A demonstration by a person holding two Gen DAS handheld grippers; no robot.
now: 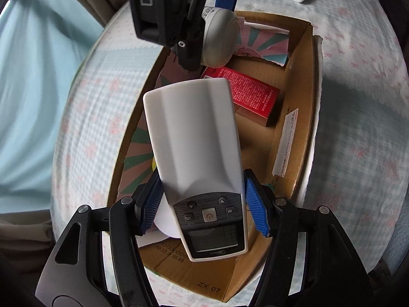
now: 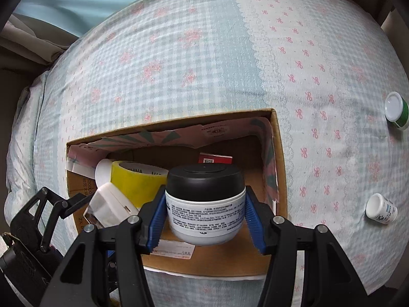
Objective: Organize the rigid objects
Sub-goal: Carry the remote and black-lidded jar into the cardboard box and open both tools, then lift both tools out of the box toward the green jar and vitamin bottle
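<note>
Left gripper: jaws clamped on the long white plastic remote control, held over the open brown cardboard box.
Right gripper: jaws clamped on the white round jar with black lid, above the same box.
Inside box: red rectangular carton, yellow tape roll.
On checked bedsheet, right of box: small white bottle; farther, a green-labelled white-lidded jar.

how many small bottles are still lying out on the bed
2. A green-labelled bottle lies far right of the box; a white bottle lies nearer the camera, below it. More may be hidden outside the view.
</note>
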